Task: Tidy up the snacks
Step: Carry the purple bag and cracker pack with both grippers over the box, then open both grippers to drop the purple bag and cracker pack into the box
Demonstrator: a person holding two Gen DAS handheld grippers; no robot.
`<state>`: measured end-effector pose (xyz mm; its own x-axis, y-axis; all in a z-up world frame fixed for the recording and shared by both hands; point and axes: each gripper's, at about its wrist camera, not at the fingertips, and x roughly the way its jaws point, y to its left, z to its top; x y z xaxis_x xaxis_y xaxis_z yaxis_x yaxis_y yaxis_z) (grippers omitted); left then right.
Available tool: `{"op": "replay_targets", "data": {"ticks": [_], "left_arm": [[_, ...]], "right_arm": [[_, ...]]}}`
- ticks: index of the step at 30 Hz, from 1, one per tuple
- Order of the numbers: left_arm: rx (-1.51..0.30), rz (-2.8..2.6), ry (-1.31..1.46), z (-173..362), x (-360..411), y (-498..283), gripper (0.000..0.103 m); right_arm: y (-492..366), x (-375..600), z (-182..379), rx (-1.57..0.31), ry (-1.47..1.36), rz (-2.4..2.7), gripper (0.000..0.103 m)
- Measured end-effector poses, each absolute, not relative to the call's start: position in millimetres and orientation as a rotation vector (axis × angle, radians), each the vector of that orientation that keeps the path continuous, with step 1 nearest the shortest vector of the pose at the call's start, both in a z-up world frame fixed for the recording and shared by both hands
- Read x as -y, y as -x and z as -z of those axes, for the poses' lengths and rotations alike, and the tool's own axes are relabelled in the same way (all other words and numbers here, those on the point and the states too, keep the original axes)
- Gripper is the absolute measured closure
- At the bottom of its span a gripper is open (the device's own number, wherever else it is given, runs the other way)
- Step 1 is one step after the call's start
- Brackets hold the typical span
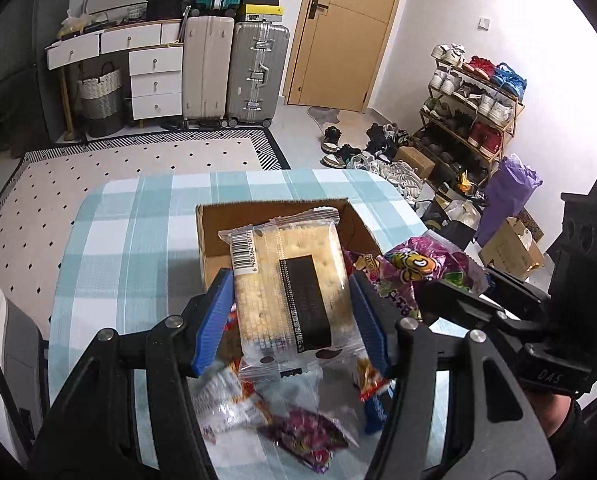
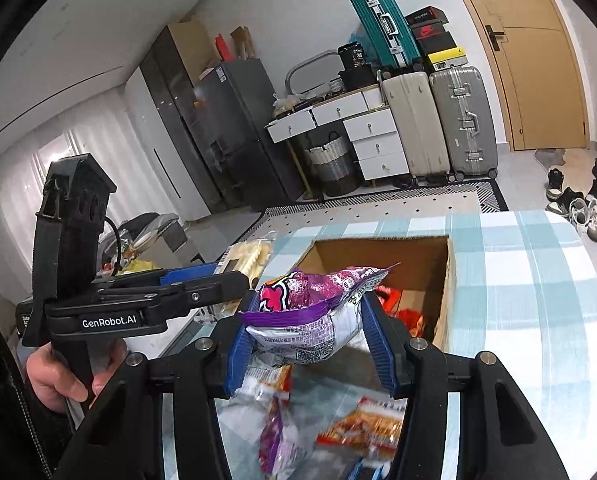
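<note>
Holding a clear-wrapped packet of pale crackers with a black label, the left gripper has its blue ribbed fingers pressed against the packet's two long sides, just short of the open brown cardboard box. The packet hangs above the near wall of that box, its barcode end reaching over the opening. On the box's right side, the right gripper is clamped on a crinkled purple snack bag with cartoon print, which sits between its blue fingers at the box's near edge. Red wrappers lie inside the box. In front of the box, loose snack packets are scattered on the blue-and-white checked surface, among them an orange packet and a small purple one, both blurred.
</note>
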<state>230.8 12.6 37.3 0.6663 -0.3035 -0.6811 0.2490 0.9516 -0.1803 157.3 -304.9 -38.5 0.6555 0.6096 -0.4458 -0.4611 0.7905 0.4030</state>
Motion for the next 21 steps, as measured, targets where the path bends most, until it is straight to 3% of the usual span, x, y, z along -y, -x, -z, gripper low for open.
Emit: {"op": "replay_targets", "data": {"ticks": [21], "left_arm": [[-0.869, 0.326, 0.054, 10, 3, -335, 0.047]], "right_arm": [[-244, 303, 63, -0.655, -0.274, -0.584, 0.051]]}}
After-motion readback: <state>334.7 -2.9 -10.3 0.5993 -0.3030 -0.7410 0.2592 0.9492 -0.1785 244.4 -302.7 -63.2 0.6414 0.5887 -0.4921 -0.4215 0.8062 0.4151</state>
